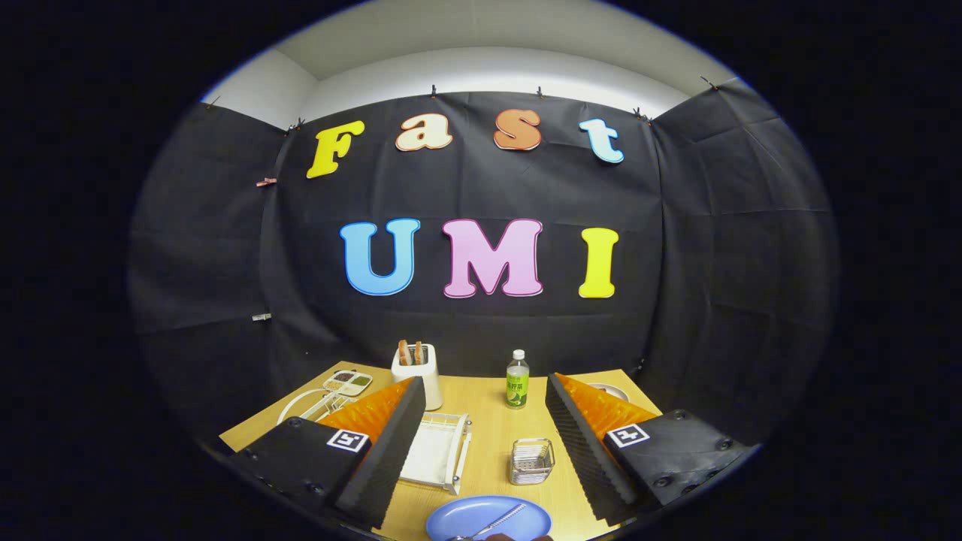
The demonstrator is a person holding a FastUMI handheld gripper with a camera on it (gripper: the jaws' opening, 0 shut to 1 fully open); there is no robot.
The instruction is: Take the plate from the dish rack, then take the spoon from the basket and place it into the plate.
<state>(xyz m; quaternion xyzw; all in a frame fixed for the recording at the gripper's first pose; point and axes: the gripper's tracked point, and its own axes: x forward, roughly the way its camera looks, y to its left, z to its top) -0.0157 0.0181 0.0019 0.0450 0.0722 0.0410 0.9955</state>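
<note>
The gripper [481,451] stands wide open above a light wooden table [492,421], its two ribbed black fingers [391,451] spread far apart with nothing between the pads. Each finger carries an orange backing and a small square black-and-white marker.

At the near edge of the table, between the fingers and slightly below their tips, lies the blue plate [488,518]. The spoon [492,522] rests in it, a slim metal piece lying diagonally across the plate from near left to far right. Neither finger touches plate or spoon.

Just beyond the plate, a little to the right, stands the basket [531,460], a small square wire container of shiny metal. What, if anything, is inside cannot be told.

To the left of the basket, partly hidden behind the left finger, sits the dish rack [436,451], a white frame with a pale tray; no dish stands in the part that shows.

Farther back on the left stands a white toaster [417,372] with brown slices standing upright in its slots. Left of it lies a white divided tray [347,382] holding dark and green fillings in separate compartments. Right of centre at the far side stands a green bottle [517,379] with a white cap, upright. Behind the right finger, a round white rim [610,389] shows at the far right.
</note>
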